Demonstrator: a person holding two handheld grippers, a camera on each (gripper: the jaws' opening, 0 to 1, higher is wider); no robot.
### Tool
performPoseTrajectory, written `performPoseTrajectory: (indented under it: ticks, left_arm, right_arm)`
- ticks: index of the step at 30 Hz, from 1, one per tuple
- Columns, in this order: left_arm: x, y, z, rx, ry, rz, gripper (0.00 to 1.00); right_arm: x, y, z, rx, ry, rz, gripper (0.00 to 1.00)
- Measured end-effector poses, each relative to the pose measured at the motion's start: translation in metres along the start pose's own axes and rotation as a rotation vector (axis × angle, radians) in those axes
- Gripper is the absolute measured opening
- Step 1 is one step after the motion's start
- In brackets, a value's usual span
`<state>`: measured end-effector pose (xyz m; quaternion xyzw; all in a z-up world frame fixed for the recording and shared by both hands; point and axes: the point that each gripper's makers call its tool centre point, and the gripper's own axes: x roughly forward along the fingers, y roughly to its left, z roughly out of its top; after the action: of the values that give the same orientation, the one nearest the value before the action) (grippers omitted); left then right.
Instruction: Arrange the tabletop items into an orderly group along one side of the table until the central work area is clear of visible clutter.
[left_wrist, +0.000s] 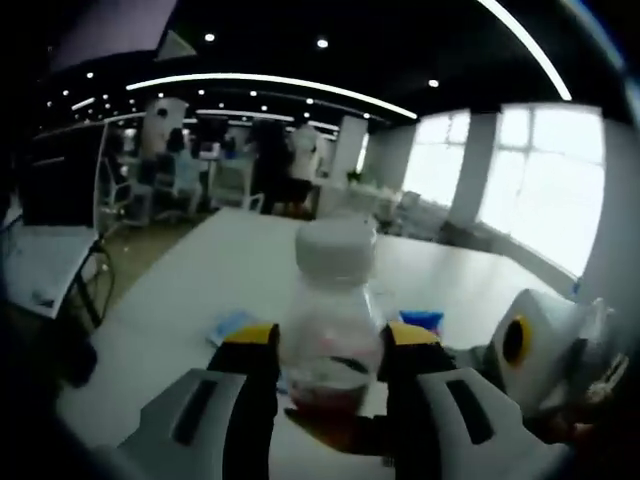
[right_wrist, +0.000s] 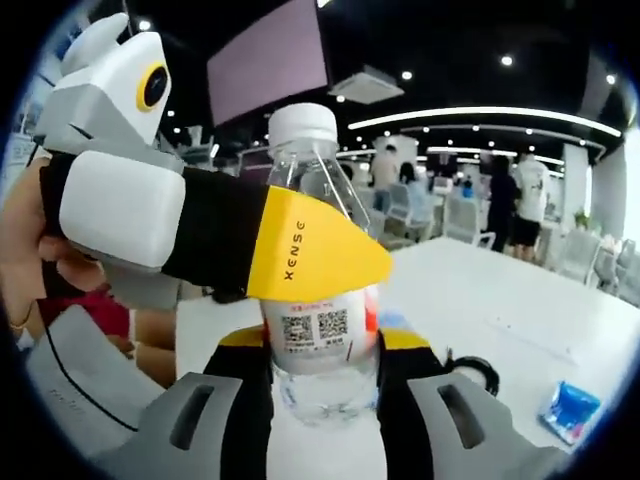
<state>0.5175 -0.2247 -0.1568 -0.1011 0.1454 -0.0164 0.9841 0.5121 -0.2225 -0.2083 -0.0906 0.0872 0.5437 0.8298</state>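
My left gripper and my right gripper each have both jaws pressed against a water bottle. The left reaches across the right's view, hand holding it.

My left gripper view sits right against the bottle, facing across the white table toward the windows. My right gripper view, equally close, faces the office; both share that bottle.

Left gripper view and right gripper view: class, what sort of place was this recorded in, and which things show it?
Most likely a large open-plan office. Rows of desks and chairs with people standing among them, long strip lights on a dark ceiling, a hanging screen and tall windows point to that.
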Motion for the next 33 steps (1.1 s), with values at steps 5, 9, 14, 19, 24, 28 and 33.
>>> performPoseTrajectory:
  ticks: [5,9,14,19,24,28,33]
  left_arm:
    - [0.0,0.0,0.001,-0.008,-0.01,-0.002,0.39]
    - [-0.002,-0.001,0.002,-0.005,-0.014,-0.003,0.39]
    - [-0.001,-0.005,0.006,0.033,-0.04,-0.023,0.39]
    - [-0.002,-0.012,0.007,0.105,-0.026,-0.083,0.39]
    - [-0.004,-0.02,0.011,0.163,-0.05,-0.165,0.47]
    - [-0.009,-0.016,0.015,0.212,-0.06,-0.194,0.48]
    - [-0.014,-0.023,0.018,0.19,-0.089,-0.273,0.48]
  right_arm:
    - [-0.002,0.0,0.002,-0.014,-0.007,0.011,0.37]
    - [-0.003,0.001,0.002,-0.004,-0.008,0.03,0.37]
    - [-0.005,0.0,0.005,0.047,-0.032,0.049,0.37]
    - [-0.008,-0.001,0.006,0.07,-0.042,0.066,0.37]
    - [-0.012,0.001,0.008,0.061,-0.049,0.1,0.37]
    - [-0.018,0.002,0.014,0.078,-0.068,0.128,0.37]
    - [-0.024,0.006,0.022,0.043,-0.083,0.151,0.37]
